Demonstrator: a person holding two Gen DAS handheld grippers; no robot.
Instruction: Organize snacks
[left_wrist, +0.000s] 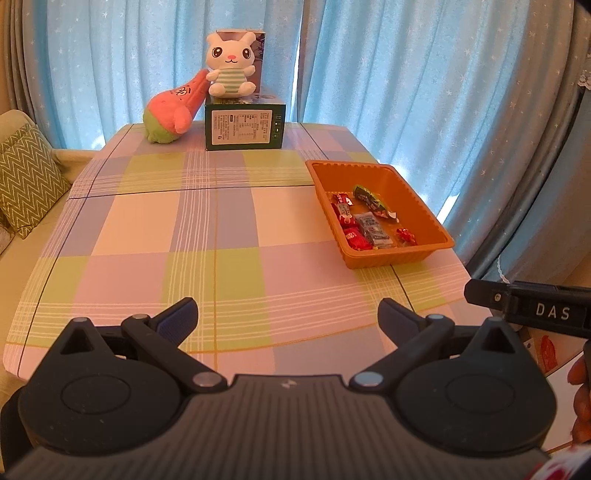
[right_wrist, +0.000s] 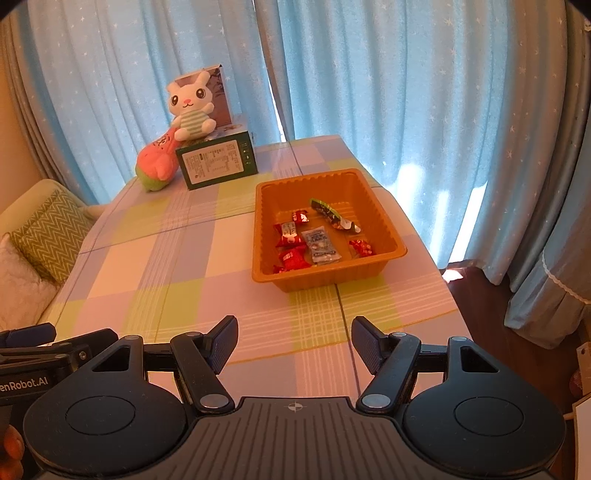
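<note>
An orange tray (left_wrist: 432, 218) (right_wrist: 373, 195) sits on the right side of the checked table (left_wrist: 192, 229) (right_wrist: 166, 258). Inside lie several wrapped snacks: red packets (left_wrist: 351, 236) (right_wrist: 291, 258), a pale blue packet (left_wrist: 373, 227) (right_wrist: 319, 245) and a green wrapper (left_wrist: 371, 199) (right_wrist: 330, 214). My left gripper (left_wrist: 288, 314) hangs open over the near table edge, nothing between its fingers. My right gripper (right_wrist: 293, 341) is also open and empty, a little short of the tray. Each gripper shows at the edge of the other's view.
At the table's far end a green box (left_wrist: 243, 127) (right_wrist: 218, 164) carries a white rabbit plush (left_wrist: 231, 62) (right_wrist: 190, 107), with a pink and green plush (left_wrist: 173, 110) (right_wrist: 157, 162) leaning beside it. Blue curtains hang behind. A sofa with a zigzag cushion (left_wrist: 26, 177) (right_wrist: 48, 229) stands at the left.
</note>
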